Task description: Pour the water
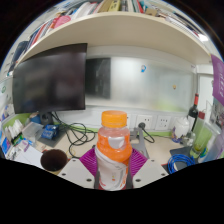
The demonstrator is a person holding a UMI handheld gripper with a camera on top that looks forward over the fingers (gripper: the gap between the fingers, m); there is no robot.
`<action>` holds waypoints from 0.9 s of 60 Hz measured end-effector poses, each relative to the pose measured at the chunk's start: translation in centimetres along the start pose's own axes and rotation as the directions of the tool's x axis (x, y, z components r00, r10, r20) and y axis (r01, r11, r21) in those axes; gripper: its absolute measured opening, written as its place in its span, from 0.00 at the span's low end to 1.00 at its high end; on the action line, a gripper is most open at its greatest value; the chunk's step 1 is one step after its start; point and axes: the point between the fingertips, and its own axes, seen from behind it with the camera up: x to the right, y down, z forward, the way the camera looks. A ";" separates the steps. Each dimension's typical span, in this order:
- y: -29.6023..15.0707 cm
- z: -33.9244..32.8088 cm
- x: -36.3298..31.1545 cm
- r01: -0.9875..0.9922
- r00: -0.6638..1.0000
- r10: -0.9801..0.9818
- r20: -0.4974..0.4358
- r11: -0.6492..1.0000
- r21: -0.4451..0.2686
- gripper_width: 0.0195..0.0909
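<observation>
Right, the bottle (112, 150) is up close to the gripper (112, 162), orange cap on top, orange label round the middle, standing upright between the fingers. The purple pads (89, 160) show at either side of it, tight against its body as far as I can make out, so I'd call that a clamp on the bottle. Whether it is lifted or resting on something, I can't tell; its base is hidden.

Beyond it sits the desk (150, 152), cluttered. A dark cup (54, 160) stands off to one side of the bottle, near but not touching, and that looks the likely target for the water, though that's my guess. Something blue (182, 160) lies on the other side. A monitor (50, 82) stands dark at the back, cables trailing below it, a shelf (100, 30) overhead.

So I'd say the grasp is done and the carry is in hand; no tilt, no pour begun. And the cap looks to be on, which would have to be dealt with. Next calls for swinging across to the cup, mouth over the rim, then a slow tip so nothing splashes onto those cables.
</observation>
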 end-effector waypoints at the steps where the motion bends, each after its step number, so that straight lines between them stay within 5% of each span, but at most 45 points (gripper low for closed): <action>1: 0.1 0.2 0.1 -0.009 1.000 0.009 0.004 1.000 0.001 0.26; 28: 3.4 1.7 -0.2 -0.015 0.999 0.012 0.045 0.998 0.063 0.30; 40: 4.1 0.9 -0.3 -0.017 0.999 0.016 0.038 0.999 0.028 0.55; 48: 6.2 -1.3 -0.1 -0.028 1.000 0.028 0.007 0.998 -0.059 0.93; 54: 7.4 -4.8 -0.2 -0.039 0.998 0.035 -0.043 0.994 -0.102 0.92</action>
